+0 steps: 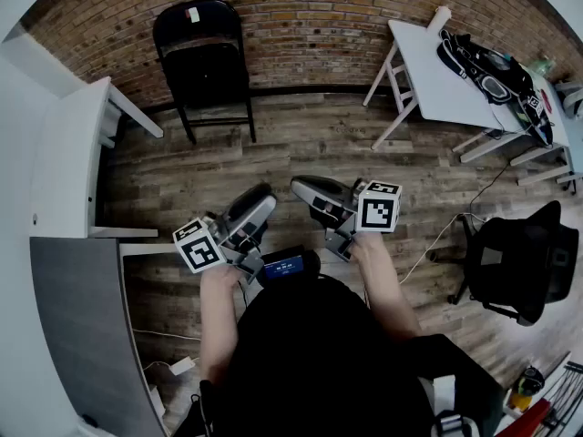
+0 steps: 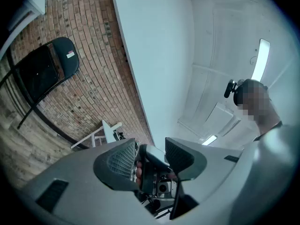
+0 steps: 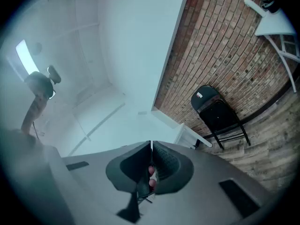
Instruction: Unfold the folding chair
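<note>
The black folding chair (image 1: 202,62) stands folded flat against the brick wall at the far side of the wooden floor. It also shows in the left gripper view (image 2: 44,71) and in the right gripper view (image 3: 218,114). Both grippers are held close in front of the person's body, well short of the chair. The left gripper (image 1: 262,198) is open, with a clear gap between its jaws (image 2: 150,146). Through that gap a dark device and fingers show, untouched by the pads. The right gripper (image 1: 299,188) is shut, its pads meeting with nothing held (image 3: 151,146).
A white table (image 1: 428,80) with a dark bag (image 1: 492,71) stands at the back right. A white desk (image 1: 68,153) and grey counter (image 1: 77,326) line the left. A black office chair (image 1: 524,258) sits at the right, with a cable (image 1: 437,239) on the floor.
</note>
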`<state>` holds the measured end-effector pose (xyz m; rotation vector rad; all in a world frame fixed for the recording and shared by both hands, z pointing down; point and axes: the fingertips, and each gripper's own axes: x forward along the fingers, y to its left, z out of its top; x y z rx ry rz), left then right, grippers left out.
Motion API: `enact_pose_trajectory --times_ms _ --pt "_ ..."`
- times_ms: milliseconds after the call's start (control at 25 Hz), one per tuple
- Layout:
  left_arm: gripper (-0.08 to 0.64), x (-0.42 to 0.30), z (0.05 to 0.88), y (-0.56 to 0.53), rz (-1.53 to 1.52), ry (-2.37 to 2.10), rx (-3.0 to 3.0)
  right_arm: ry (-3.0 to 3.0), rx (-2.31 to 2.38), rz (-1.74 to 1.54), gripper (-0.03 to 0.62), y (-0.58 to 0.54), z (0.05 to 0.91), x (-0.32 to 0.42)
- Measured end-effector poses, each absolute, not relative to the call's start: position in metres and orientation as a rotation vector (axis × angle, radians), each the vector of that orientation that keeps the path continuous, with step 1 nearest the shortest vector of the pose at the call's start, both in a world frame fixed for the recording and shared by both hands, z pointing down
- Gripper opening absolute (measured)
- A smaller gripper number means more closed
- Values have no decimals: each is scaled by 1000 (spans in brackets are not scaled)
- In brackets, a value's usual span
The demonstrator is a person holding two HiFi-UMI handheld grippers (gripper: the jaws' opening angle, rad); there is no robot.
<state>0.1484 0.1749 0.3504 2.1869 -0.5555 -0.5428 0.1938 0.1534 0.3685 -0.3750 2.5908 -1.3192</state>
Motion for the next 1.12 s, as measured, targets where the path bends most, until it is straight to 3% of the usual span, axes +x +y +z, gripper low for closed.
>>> enact_pose_trajectory --times_ms 1120 --pt "210 183 356 167 -511 -513 2188 2565 -419 -1355 25 145 383 225"
